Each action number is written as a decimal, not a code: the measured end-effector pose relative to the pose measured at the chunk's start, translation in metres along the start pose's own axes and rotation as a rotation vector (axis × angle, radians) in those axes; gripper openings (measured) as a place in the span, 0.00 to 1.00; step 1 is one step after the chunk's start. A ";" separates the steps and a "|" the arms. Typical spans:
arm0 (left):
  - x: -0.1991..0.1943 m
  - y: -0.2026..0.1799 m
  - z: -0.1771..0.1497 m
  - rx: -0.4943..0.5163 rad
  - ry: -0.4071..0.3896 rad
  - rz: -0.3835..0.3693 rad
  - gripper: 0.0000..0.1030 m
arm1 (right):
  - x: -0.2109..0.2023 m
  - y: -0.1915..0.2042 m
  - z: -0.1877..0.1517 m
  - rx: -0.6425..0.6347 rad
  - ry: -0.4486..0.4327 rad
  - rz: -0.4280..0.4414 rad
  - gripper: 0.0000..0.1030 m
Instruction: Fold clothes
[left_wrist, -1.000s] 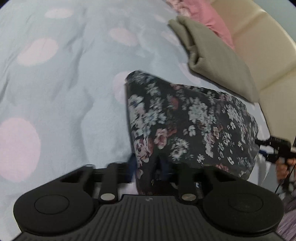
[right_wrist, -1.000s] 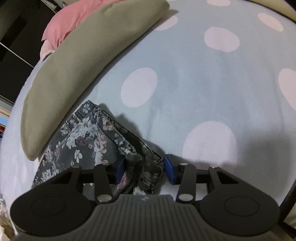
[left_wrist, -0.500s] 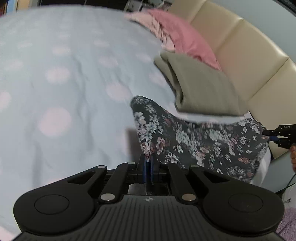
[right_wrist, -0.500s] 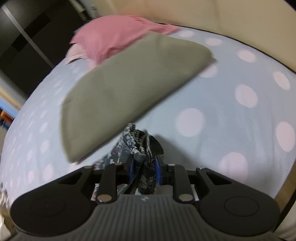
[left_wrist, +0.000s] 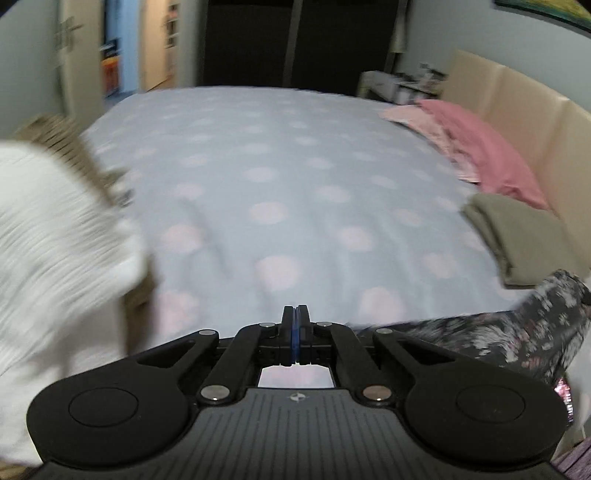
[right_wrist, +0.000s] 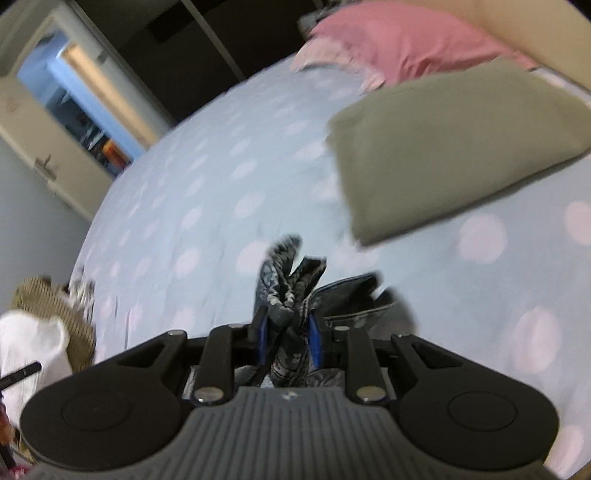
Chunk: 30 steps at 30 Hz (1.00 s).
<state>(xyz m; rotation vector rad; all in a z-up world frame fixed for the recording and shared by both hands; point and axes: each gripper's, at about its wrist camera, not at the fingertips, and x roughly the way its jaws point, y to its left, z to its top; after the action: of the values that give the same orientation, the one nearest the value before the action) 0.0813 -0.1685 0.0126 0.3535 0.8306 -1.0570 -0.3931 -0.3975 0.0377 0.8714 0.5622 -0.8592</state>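
Legible text — none for you to log. The small emblem on each gripper housing is a mark only, no letters; items in the far doorway are too blurred.

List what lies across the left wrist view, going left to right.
White garment → left gripper, shut → floral garment → olive folded cloth, with the pink pillow behind it.

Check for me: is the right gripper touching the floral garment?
Touching. The right wrist view shows the right gripper with its blue pads clamped on a bunched edge of the floral garment.
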 end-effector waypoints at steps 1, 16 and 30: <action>0.002 0.006 -0.007 -0.021 0.018 0.001 0.00 | 0.005 0.005 -0.005 -0.030 0.004 -0.037 0.23; 0.047 -0.044 -0.064 0.075 0.207 -0.172 0.00 | 0.005 -0.041 -0.057 0.139 0.086 -0.280 0.23; 0.058 -0.070 -0.070 0.119 0.250 -0.200 0.04 | 0.019 -0.065 -0.028 0.082 0.134 -0.264 0.63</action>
<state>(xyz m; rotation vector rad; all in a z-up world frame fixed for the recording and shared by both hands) 0.0033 -0.1942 -0.0679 0.5187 1.0445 -1.2686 -0.4395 -0.4052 -0.0188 0.9476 0.7750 -1.0743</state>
